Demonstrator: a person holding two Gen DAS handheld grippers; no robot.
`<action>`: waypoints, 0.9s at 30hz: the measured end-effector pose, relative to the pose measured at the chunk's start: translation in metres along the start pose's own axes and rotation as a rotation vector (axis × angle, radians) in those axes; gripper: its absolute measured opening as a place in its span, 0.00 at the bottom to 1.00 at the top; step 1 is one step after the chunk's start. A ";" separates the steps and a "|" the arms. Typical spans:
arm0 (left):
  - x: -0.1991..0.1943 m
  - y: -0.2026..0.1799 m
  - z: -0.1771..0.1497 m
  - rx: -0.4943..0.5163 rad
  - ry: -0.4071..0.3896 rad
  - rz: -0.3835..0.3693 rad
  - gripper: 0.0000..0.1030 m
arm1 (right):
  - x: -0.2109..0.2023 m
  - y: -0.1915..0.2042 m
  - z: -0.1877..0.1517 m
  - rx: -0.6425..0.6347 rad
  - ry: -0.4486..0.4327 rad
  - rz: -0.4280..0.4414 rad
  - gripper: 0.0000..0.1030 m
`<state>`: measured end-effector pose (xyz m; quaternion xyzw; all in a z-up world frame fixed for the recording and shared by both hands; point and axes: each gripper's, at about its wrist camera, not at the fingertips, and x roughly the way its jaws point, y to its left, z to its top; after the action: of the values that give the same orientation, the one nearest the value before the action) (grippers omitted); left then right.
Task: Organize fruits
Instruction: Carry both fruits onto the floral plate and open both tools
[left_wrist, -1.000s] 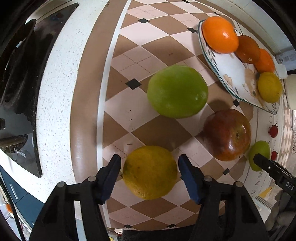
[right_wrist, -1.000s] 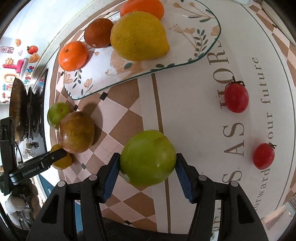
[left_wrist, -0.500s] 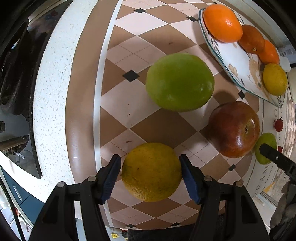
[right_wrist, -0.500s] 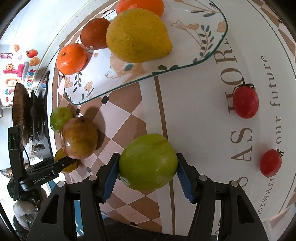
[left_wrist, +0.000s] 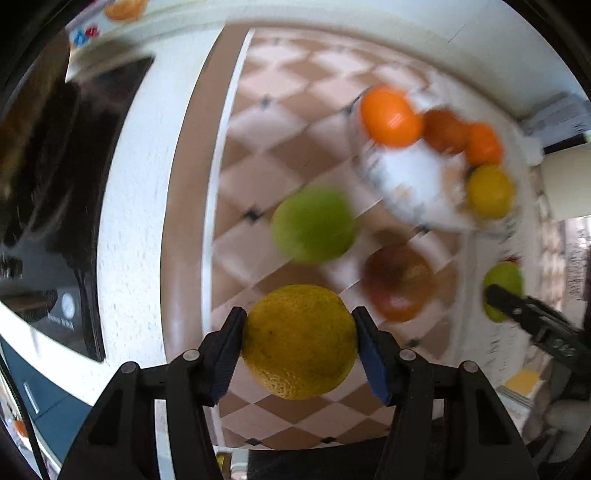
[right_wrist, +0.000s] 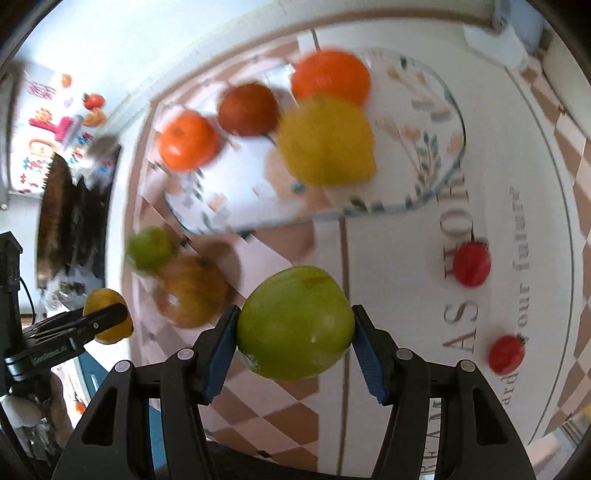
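Note:
My left gripper (left_wrist: 298, 341) is shut on a yellow-green orange (left_wrist: 299, 341) and holds it above the checkered cloth. My right gripper (right_wrist: 294, 325) is shut on a green apple (right_wrist: 294, 323), also lifted. A floral plate (right_wrist: 436, 162) holds two oranges, a dark red-brown fruit (right_wrist: 247, 109) and a yellow lemon (right_wrist: 327, 142). A green lime (left_wrist: 314, 225) and a red-brown apple (left_wrist: 400, 282) lie on the cloth. In the left wrist view the right gripper's fruit (left_wrist: 504, 290) shows at the right. In the right wrist view the left gripper's fruit (right_wrist: 107, 315) shows at the left.
Two red cherry tomatoes (right_wrist: 472, 264) (right_wrist: 506, 354) lie on the white lettered part of the cloth. A black stove (left_wrist: 55, 184) is at the left beyond the white counter edge. A white container (left_wrist: 569, 184) stands at the far right. Both views are motion-blurred.
Both grippers have closed on their fruits and lifted them off the cloth; the table and plate now look farther away and blurred.

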<state>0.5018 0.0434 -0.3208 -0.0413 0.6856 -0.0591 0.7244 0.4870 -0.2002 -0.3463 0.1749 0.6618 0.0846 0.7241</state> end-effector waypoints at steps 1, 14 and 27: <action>-0.010 -0.008 0.008 0.010 -0.020 -0.019 0.54 | -0.006 0.004 0.006 -0.003 -0.015 0.008 0.60; 0.031 -0.066 0.105 0.057 0.060 -0.086 0.54 | 0.018 0.030 0.069 0.024 -0.029 0.041 0.60; 0.045 -0.074 0.114 0.042 0.105 -0.089 0.58 | 0.034 0.021 0.070 0.070 -0.005 0.080 0.76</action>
<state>0.6159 -0.0384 -0.3481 -0.0535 0.7188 -0.1078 0.6847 0.5626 -0.1783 -0.3654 0.2268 0.6549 0.0899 0.7152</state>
